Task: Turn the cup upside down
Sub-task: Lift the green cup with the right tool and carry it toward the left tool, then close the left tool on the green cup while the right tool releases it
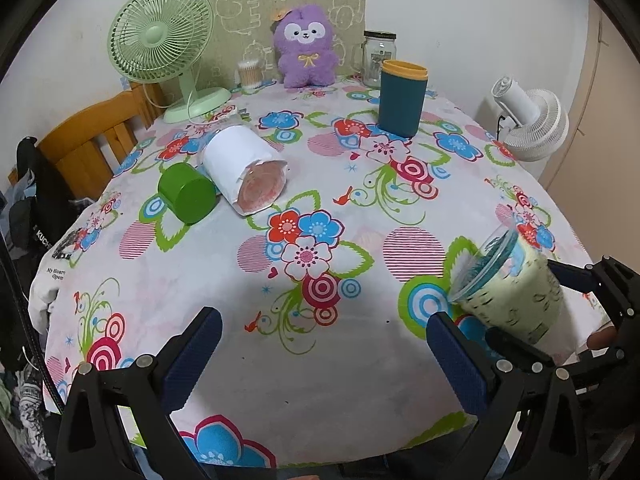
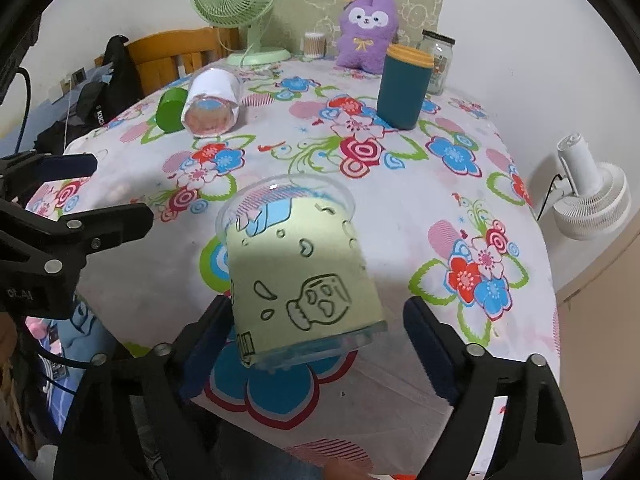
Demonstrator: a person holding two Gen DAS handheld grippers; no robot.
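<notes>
The desk [image 1: 320, 360] under its flowered cloth spreads ahead of both tools. Far ahead of the left hand-held gripper [image 1: 324, 364], whose jaws stand wide apart over bare cloth, a green fan [image 1: 160, 36] stands to the left and a teal tumbler [image 1: 401, 98] upright to the right. The clear cup [image 2: 304, 280], wrapped in a pale green sleeve, sits tilted between the fingers of the right hand-held gripper [image 2: 320, 344], mouth pointing away; the left finger touches it, the right stands apart.

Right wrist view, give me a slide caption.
Open right gripper around a tilted clear cup with a green sleeve, over the floral tablecloth.
</notes>
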